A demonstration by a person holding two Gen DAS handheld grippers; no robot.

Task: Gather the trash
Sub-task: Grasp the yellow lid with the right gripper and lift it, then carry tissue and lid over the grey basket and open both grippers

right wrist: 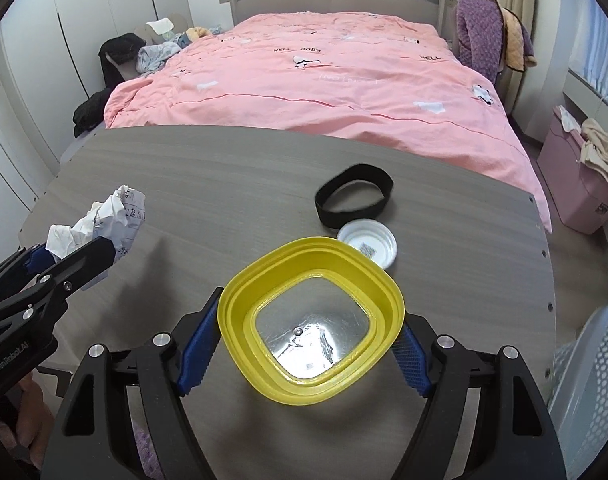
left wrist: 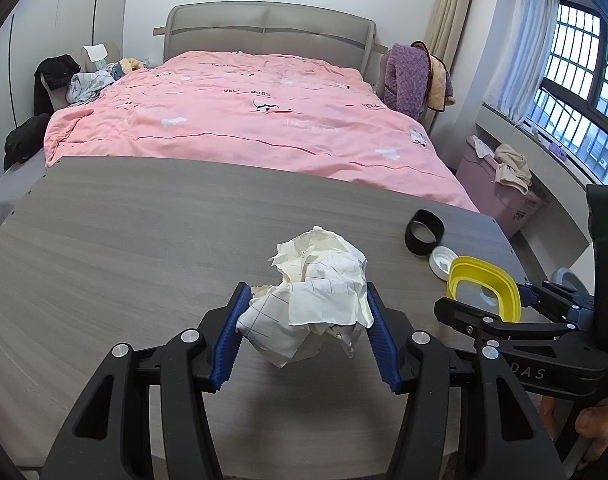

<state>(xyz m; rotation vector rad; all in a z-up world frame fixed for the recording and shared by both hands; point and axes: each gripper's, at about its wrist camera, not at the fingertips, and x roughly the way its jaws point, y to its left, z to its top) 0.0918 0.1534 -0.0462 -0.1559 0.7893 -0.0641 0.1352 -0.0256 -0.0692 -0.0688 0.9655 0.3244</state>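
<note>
- Left gripper (left wrist: 306, 330): fingers clamped on crumpled paper (left wrist: 316, 296) above the table (left wrist: 123, 240).
- Right gripper (right wrist: 304, 352): fingers clamped on yellow container (right wrist: 310, 322).
- White lid (right wrist: 368, 243) touches black band (right wrist: 354, 195).

A grey mesh basket (right wrist: 592, 384) is cut off by the right wrist view's right edge. The white lid (right wrist: 368, 245) sits partly hidden behind the yellow container (right wrist: 312, 264). Handwriting on the crumpled paper (right wrist: 119, 216) (dark ink) is too small to read.
</note>
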